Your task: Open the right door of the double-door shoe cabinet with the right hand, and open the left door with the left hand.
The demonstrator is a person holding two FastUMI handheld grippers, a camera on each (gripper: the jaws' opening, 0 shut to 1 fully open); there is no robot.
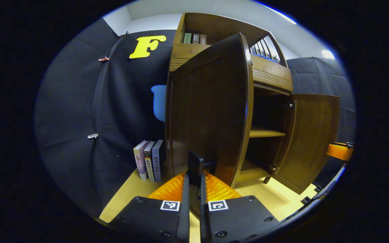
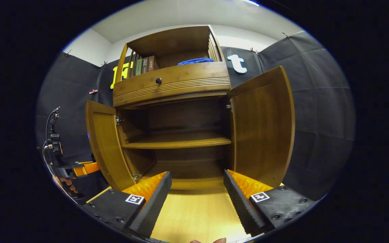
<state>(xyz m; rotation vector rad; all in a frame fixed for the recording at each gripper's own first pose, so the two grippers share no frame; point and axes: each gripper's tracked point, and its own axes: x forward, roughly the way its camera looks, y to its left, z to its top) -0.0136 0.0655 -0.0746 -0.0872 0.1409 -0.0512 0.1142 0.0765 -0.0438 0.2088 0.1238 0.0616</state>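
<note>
The brown wooden shoe cabinet (image 2: pixel 176 84) stands with both doors swung out. In the left gripper view, the left door (image 1: pixel 208 111) shows its outer face close up. My left gripper (image 1: pixel 194 175) is shut on a small black handle (image 1: pixel 195 161) at that door's lower edge. The right door (image 1: pixel 311 138) hangs open farther back. In the right gripper view, my right gripper (image 2: pixel 196 189) is open and holds nothing. It points at the bare inner shelf (image 2: pixel 177 141), between the left door (image 2: pixel 103 145) and the right door (image 2: pixel 265 128). The left gripper (image 2: pixel 81 168) appears beside the left door.
Three books (image 1: pixel 149 160) stand on the pale wooden floor (image 2: pixel 194 212) left of the cabinet. The top shelf carries books (image 2: pixel 144 64) and a blue cloth (image 2: pixel 196 61) above a drawer with a black knob (image 2: pixel 158 80). Black cloth walls close in on both sides.
</note>
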